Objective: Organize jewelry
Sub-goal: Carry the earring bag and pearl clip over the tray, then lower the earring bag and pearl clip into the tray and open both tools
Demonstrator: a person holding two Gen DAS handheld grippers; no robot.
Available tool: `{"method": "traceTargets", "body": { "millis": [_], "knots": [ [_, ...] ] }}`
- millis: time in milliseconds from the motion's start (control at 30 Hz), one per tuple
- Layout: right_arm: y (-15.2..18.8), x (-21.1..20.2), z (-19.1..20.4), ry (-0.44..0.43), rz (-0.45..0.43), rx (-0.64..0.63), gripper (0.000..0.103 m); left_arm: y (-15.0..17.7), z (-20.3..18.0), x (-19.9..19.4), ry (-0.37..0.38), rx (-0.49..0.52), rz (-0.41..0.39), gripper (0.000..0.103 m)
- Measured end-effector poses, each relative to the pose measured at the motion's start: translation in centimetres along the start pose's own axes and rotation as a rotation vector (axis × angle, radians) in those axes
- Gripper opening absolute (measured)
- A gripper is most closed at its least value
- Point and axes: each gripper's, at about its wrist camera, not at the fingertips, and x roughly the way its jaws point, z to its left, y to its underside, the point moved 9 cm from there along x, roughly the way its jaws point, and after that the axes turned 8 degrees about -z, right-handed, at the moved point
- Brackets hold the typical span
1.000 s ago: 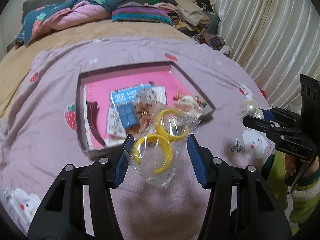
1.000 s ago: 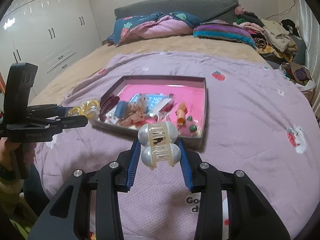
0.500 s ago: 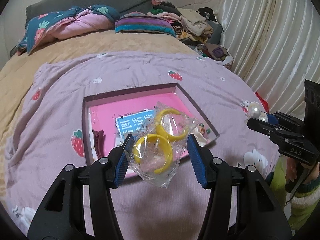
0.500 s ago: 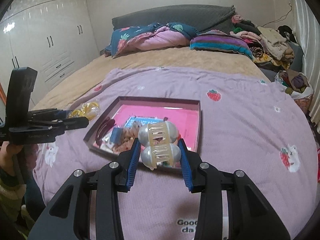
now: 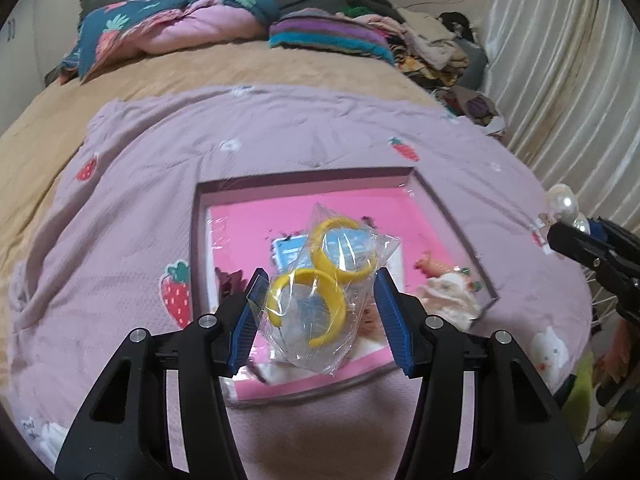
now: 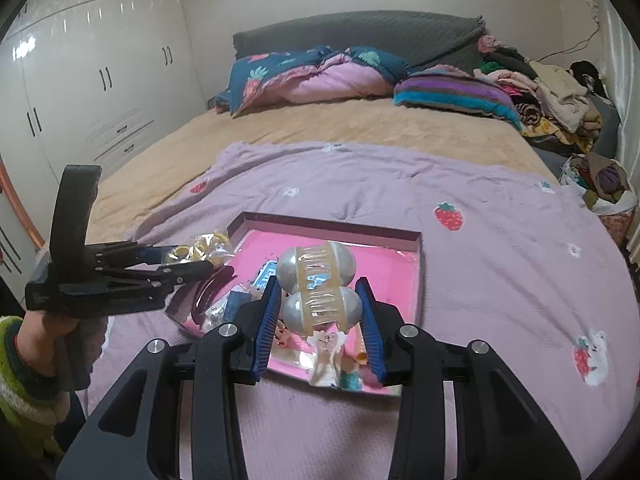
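Pearly hair claw [image 6: 317,289], crinkly bangle bag [image 5: 322,295]

glossy pearly hair claw [image 6: 318,286], crinkly clear bag [image 5: 326,292]

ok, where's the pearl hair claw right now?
The pearl hair claw is clamped in the right gripper, held above the near edge of the pink tray; left-wrist view shows it far right.
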Motion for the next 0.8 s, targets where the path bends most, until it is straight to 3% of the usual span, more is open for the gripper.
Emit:
{"method": "traceTargets", "body": {
  "millis": [433,800],
  "knots": [
    [4.6,7.9,2.8,-0.017,0.158,-0.048,0.037,2.6,2.4,3.3,-0.023,-0.036,0.062,0.046],
    [6.8,10.1,2.3,0.033,0.198,-0.064,0.037,3.4,2.9,4.1,-0.018,-0.041,0.079,0.047]
  ]
}}
